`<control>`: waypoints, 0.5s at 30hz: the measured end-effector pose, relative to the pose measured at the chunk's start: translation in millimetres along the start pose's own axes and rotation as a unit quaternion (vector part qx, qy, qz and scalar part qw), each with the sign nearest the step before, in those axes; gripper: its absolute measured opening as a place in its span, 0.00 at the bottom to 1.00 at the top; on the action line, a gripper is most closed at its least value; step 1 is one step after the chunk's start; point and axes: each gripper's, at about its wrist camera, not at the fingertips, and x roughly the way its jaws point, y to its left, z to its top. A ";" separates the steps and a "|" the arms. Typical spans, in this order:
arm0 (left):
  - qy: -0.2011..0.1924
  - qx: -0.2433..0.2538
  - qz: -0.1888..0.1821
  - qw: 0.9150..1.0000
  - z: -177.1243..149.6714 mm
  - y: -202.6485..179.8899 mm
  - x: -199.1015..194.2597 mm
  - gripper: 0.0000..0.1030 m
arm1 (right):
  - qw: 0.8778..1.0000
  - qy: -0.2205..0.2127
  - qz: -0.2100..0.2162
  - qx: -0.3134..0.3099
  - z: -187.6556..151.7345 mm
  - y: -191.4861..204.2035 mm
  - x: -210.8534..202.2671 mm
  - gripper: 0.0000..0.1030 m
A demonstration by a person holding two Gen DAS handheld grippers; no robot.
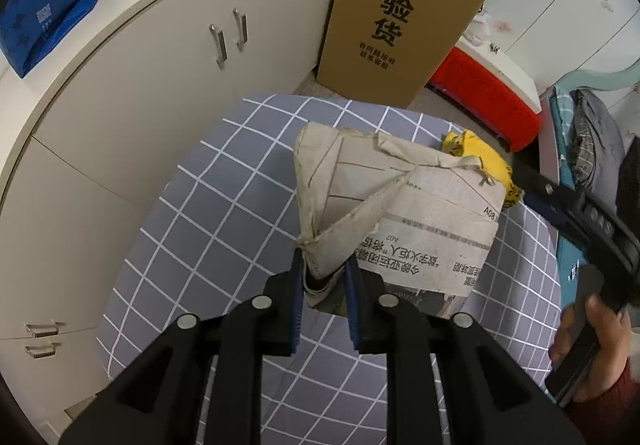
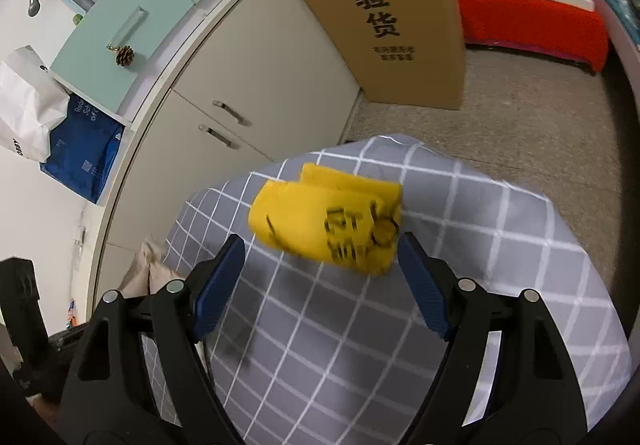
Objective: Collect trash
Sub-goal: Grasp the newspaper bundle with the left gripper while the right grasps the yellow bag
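Your left gripper [image 1: 323, 265] is clamped on the folded newspaper [image 1: 396, 205], held above the grey checked cloth [image 1: 224, 205]. Your right gripper [image 2: 322, 257] stands wide apart just short of the yellow paper [image 2: 324, 221] lying on that cloth. Beyond, a cardboard box [image 2: 384, 13] leans against the cabinet [image 2: 256, 69].

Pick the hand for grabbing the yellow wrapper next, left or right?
Right. The right gripper is open with the yellow wrapper just ahead between its fingers; the left gripper is shut on the folded newspaper.
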 end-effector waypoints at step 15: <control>-0.003 0.034 -0.012 0.999 -4.8 -19.1 -13.3 0.17 | 0.998 0.018 0.060 -0.001 -4.7 17.5 -19.2 0.07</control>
